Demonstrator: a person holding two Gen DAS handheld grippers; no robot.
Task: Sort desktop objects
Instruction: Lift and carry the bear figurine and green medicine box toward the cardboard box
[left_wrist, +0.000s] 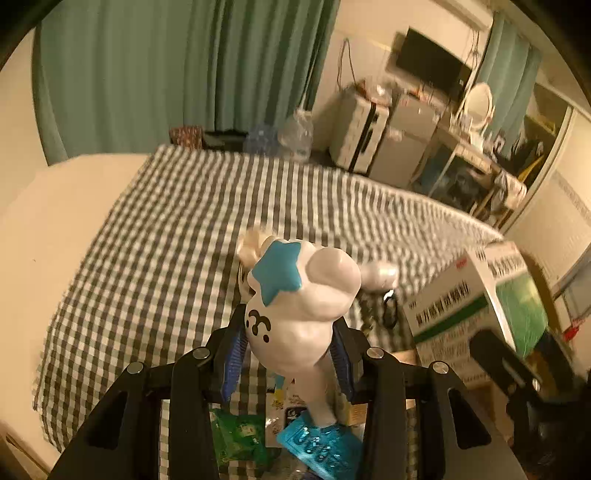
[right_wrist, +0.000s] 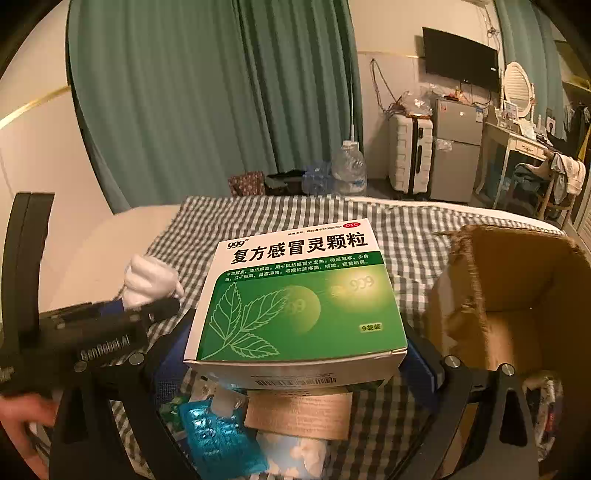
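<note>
Progress: early, cardboard box (right_wrist: 517, 295) looks nearly bare
Left hand-held gripper (left_wrist: 291, 354): clamped on toy figure (left_wrist: 299, 295)
Right hand-held gripper (right_wrist: 295, 365): clamped on medicine box (right_wrist: 299, 295)
Left over: packets (right_wrist: 221, 439) scattered on bed (left_wrist: 155, 240)

surface: checked cloth (right_wrist: 413, 229) | on it: cardboard box (right_wrist: 517, 295), blue packet (right_wrist: 218, 439)

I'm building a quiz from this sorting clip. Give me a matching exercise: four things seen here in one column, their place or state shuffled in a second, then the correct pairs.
Things:
1. white figurine with blue star
2. green-and-white medicine box
3. cardboard box
4. blue blister pack

Places or states:
A. open, standing on the checked cloth
B. held in the right gripper
C. lying on the cloth below the grippers
D. held in the left gripper

Pairs: 1-D, 2-B, 3-A, 4-C
</note>
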